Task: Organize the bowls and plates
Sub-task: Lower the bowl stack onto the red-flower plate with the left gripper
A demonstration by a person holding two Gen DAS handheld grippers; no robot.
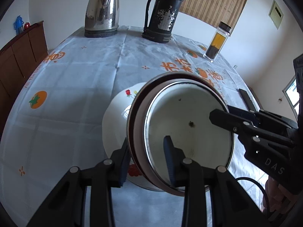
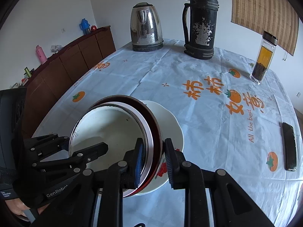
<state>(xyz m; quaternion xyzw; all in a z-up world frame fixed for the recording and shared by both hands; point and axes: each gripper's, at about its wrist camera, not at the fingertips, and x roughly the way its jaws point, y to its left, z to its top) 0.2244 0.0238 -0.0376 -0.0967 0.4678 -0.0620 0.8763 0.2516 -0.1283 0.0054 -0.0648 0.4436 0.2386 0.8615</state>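
**Two grippers holding nested bowls over a flowered plate**

A stack of two nested bowls, a white enamel bowl [image 1: 189, 124] with a dark rim sitting inside a dark red bowl [image 1: 137, 117] with a metal rim, is tilting above a white ceramic plate with red flowers [image 1: 117, 111]. The plate is lying on a round table covered by a pale blue cloth printed with orange fruit [image 1: 75, 75].

The left gripper [image 1: 147, 158] is straddling the stack's near-left rim, one finger outside the red bowl and one inside the white bowl; its jaws are clamping on the rim. The right gripper [image 2: 153, 162] is straddling the opposite rim of the stack in the same way. Its inner pad is lying against the wall, but a small gap is showing at the outer pad, so I cannot tell whether it is gripping.

Beyond the plate, at the table's far edge, a stainless steel electric kettle [image 1: 102, 11] and a tall worn black thermos flask [image 1: 162, 13] are standing. To the plate's far right is a clear square bottle of amber tea [image 1: 217, 41]. A black phone [image 2: 289, 147] is lying right of the plate.
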